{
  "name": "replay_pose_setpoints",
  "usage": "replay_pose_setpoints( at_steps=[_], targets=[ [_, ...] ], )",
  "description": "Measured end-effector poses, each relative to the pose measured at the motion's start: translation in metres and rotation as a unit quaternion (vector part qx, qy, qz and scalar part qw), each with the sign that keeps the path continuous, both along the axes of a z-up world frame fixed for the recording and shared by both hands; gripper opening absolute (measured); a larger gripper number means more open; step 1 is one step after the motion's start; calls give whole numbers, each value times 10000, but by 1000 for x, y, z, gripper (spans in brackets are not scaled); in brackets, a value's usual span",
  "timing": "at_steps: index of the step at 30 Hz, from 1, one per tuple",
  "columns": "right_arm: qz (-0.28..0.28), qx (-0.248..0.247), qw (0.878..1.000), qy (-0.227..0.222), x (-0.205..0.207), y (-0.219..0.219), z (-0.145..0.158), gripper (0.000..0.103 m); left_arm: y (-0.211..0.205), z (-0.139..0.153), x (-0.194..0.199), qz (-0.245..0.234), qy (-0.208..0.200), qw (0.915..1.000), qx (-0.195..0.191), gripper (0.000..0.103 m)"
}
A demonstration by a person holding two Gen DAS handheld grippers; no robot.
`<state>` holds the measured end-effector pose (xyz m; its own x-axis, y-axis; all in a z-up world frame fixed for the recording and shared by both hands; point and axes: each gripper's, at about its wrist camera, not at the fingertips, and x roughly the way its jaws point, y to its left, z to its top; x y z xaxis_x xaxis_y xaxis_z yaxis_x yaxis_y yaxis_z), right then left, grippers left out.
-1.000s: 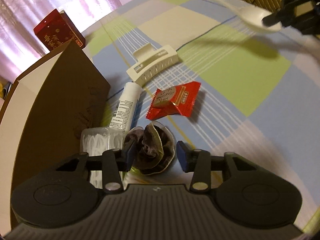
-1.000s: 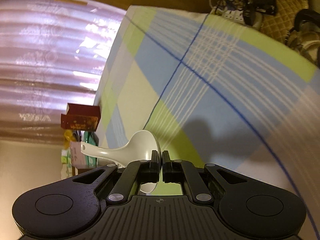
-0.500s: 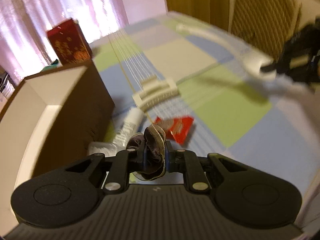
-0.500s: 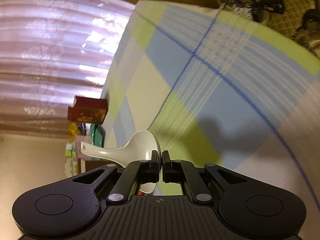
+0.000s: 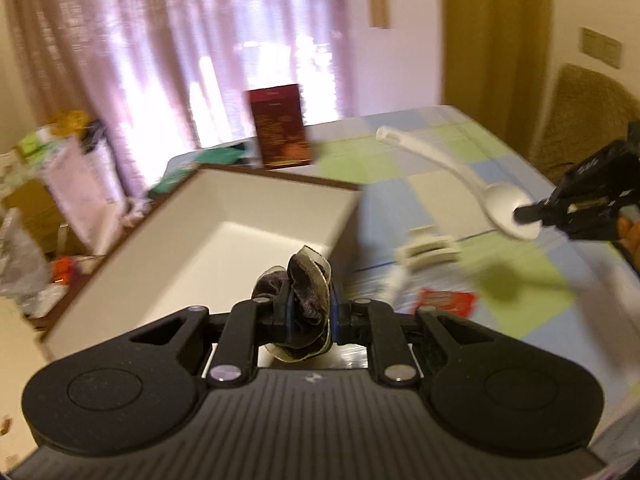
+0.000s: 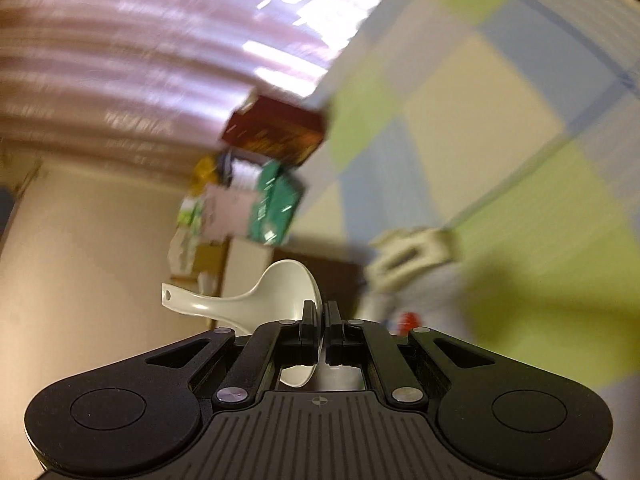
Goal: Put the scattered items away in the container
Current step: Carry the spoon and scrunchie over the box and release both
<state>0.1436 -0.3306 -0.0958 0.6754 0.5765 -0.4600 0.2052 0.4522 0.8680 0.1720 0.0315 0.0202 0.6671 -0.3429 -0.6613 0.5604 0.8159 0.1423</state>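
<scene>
the white box (image 5: 256,200) sits on the left; the left gripper (image 5: 310,312) is squeezed tight on a dark scrunchie (image 5: 306,298) over the box's near edge; right of the box, the right gripper (image 6: 323,334) pinches a white spoon (image 6: 280,292) in the air

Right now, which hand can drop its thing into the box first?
Left. The left gripper holds the dark scrunchie right at the white box opening. The right gripper holds the white spoon farther off, above the checked cloth.

The right gripper (image 6: 324,334) pinches a white soup spoon (image 6: 276,300) by its bowl above the checkered desk (image 6: 500,128); a white hair claw (image 6: 408,258) lies beyond.
</scene>
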Motion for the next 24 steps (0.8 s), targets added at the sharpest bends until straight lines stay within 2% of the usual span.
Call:
replay_pose_setpoints(
  at_steps=[8,13,19,24],
  targets=[
    [959,-666,9916,-558,69,92,40,5,59,-3,30,622,154,9979,113,14],
    [1365,-1186,9824,-461,104,147,38,5,78,-18,46,736,358,9966,137,14],
    [1835,-2038,9616,-142,126,198,13,5,90,-37,70,787,739,9941,129,14],
    [2227,-2851,9323,-6,137,229,-6,5,97,-52,89,802,1013,9915,179,14]
  ],
)
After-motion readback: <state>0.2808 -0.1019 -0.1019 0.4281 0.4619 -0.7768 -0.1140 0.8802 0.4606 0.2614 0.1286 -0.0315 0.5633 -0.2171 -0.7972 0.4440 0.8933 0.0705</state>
